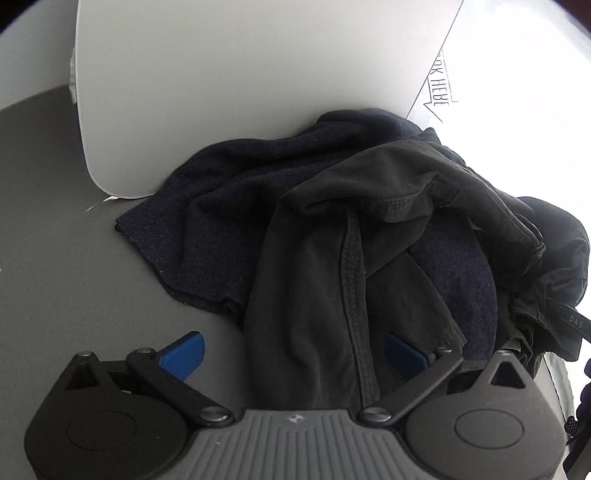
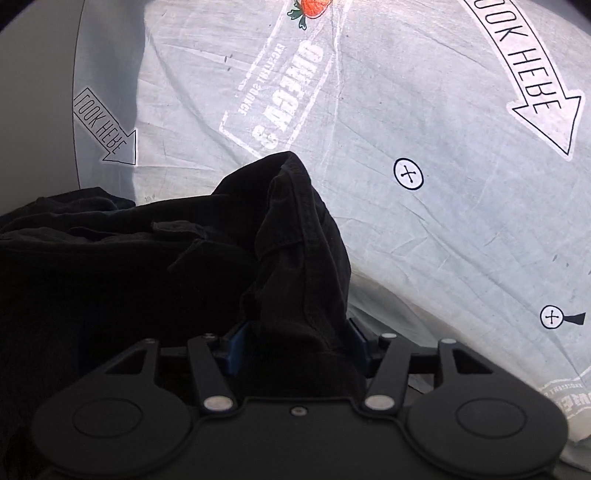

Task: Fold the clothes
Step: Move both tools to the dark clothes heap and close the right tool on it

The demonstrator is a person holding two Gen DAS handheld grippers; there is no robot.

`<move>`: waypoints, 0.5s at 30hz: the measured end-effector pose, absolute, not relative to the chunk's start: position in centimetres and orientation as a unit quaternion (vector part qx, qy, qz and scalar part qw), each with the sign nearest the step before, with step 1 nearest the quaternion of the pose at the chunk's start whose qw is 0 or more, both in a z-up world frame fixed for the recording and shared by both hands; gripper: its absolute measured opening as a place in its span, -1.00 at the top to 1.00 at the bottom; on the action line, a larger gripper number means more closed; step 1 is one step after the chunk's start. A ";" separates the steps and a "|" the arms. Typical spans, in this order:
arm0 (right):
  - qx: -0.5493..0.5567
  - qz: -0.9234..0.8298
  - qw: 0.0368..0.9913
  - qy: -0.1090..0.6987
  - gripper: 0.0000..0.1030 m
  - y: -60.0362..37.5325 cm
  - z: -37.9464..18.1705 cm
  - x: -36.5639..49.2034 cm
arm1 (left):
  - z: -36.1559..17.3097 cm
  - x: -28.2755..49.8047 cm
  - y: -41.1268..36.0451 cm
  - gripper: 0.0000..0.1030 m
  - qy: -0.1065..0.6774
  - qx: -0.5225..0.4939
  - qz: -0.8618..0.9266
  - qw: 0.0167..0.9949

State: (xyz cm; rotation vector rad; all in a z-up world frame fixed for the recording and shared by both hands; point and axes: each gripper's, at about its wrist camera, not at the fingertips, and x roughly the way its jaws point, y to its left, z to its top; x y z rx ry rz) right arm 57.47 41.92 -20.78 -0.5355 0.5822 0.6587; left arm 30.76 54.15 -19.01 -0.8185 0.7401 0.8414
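Observation:
In the left wrist view a heap of dark clothes lies on the grey table. A navy knit garment sits underneath, and a dark grey garment with a stitched seam is draped over it. That grey cloth runs down between the blue pads of my left gripper, whose jaws stand wide open around it. In the right wrist view my right gripper is shut on a bunched fold of a black garment. This garment rises from the jaws, and the rest of it spreads to the left.
A white curved panel stands behind the heap. A pale printed sheet covers the surface on the right, with arrow labels, cross marks and a strawberry print. Bare grey table lies left of the heap.

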 end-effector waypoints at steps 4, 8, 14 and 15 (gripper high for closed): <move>-0.286 0.354 0.845 0.282 0.71 40.6 -21.2 57.6 | -18.2 30.8 53.1 -0.98 0.341 -0.378 0.383 0.771; -0.321 0.294 0.872 0.226 0.80 36.2 -19.9 56.0 | -16.3 30.7 50.9 -0.98 0.334 -0.368 0.373 0.783; -0.277 0.216 0.915 0.198 0.82 24.3 -15.9 54.3 | -12.9 30.3 46.4 -0.98 0.321 -0.350 0.353 0.806; -0.277 0.206 0.919 0.190 0.82 22.3 -15.4 53.3 | -12.3 30.1 45.3 -0.98 0.317 -0.345 0.350 0.811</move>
